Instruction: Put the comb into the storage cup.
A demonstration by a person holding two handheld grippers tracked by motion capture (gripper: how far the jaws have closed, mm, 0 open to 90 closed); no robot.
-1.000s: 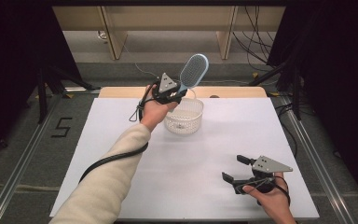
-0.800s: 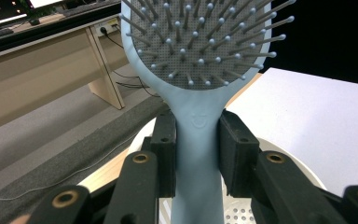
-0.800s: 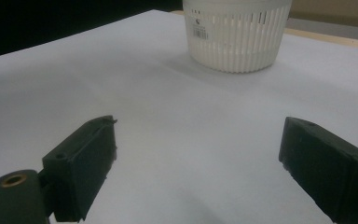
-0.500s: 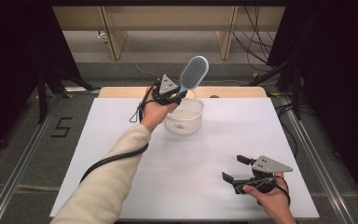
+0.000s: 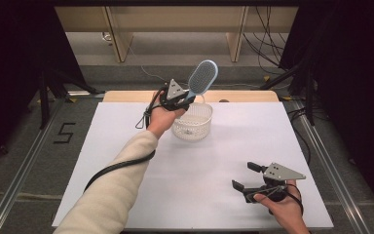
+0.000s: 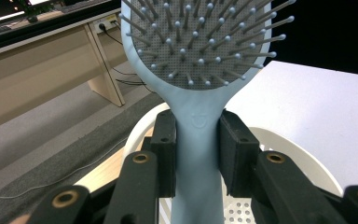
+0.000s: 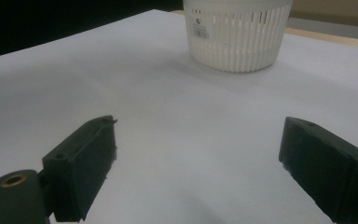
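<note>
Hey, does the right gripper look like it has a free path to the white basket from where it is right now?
Probably yes: the right gripper is open with nothing between its jaws, and bare white table lies between it and the basket.

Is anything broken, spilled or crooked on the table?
Nothing stands out. The white plastic basket stands upright on the white table, with nothing spilled. The left gripper holds the light-blue hairbrush by its handle above the basket, tilted but intact. The right gripper rests open.
</note>
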